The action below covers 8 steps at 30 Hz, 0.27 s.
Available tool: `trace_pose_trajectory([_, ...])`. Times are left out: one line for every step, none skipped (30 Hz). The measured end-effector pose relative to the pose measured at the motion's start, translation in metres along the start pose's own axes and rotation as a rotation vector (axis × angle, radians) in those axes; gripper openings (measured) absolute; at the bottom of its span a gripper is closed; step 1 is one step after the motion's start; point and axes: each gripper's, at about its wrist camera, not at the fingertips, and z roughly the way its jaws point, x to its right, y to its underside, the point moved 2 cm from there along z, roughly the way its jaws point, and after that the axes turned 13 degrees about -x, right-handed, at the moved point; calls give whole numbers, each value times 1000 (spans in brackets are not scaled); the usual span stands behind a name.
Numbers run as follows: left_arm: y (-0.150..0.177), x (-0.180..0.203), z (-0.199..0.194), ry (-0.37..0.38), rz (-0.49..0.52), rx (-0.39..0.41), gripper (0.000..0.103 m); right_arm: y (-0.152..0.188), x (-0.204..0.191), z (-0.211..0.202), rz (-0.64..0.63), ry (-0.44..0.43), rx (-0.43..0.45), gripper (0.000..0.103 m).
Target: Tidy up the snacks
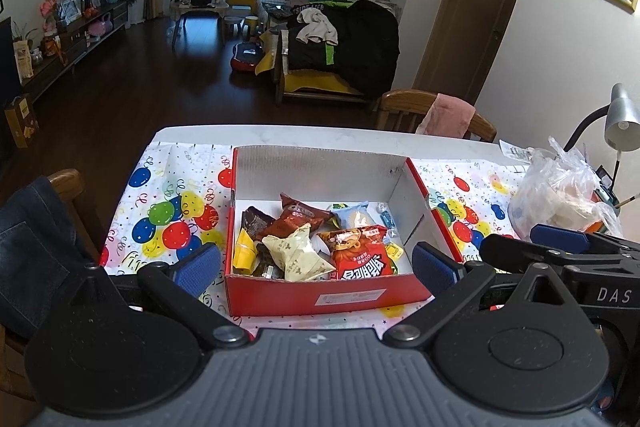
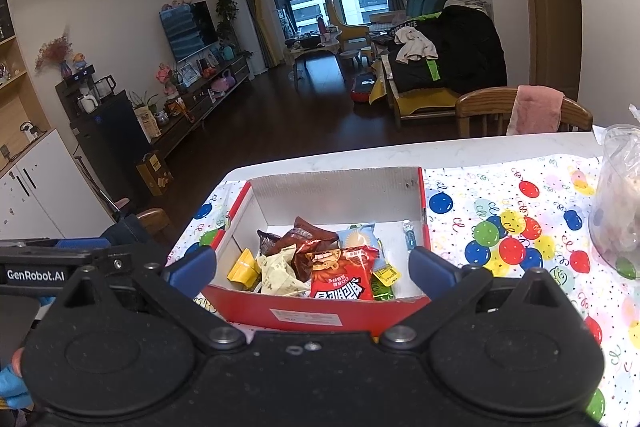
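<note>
A red cardboard box [image 1: 320, 297] [image 2: 316, 315] with white inner walls stands on the balloon-print tablecloth [image 1: 168, 203] [image 2: 512, 227]. Inside lie several snack packets: a red bag [image 1: 362, 259] [image 2: 342, 277], a cream packet [image 1: 298, 257] [image 2: 280, 273], brown packets [image 1: 296, 217] [image 2: 310, 243], a pale blue packet [image 1: 354, 215] [image 2: 360, 237] and a yellow one [image 1: 244, 253] [image 2: 244, 267]. My left gripper [image 1: 316, 267] is open just in front of the box, its blue pads [image 1: 198, 265] wider than the box. My right gripper [image 2: 312, 269] is open too, at the box's near wall, nothing held. In the left wrist view the right gripper's body is visible at the right edge.
A clear plastic bag over a container [image 1: 560, 195] [image 2: 618, 195] sits right of the box. A desk lamp [image 1: 620, 119] stands at the far right. Wooden chairs [image 1: 432, 115] [image 2: 520, 111] border the table, one with a pink cloth, one on the left with denim [image 1: 36, 247].
</note>
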Motion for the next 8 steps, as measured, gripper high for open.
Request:
trace_pose_trajectory([0, 0, 0, 0, 5, -1, 103, 0, -1, 0, 2, 2, -1, 103])
trace_pose_trajectory([1, -1, -1, 3, 10, -1, 103, 1, -1, 0, 4, 5, -1, 103])
trace_pose_trajectory([2, -1, -2, 5, 14, -1, 103, 1, -1, 0, 7, 9, -2, 103])
trace_pose_trajectory([3, -1, -2, 9, 16, -1, 103, 2, -2, 0, 10, 12, -4, 103])
trace_pose_trajectory([4, -2, -3, 11, 18, -2, 103, 3, -2, -1, 13, 15, -4, 103])
trace_pose_trajectory([5, -3, -3, 12, 19, -2, 103, 4, -3, -2, 16, 18, -4, 103])
trace_pose_trajectory([6, -4, -4, 14, 20, -3, 103, 5, -4, -3, 20, 22, -4, 103])
trace_pose_trajectory([6, -5, -4, 20, 23, -6, 103, 7, -4, -4, 24, 26, -4, 103])
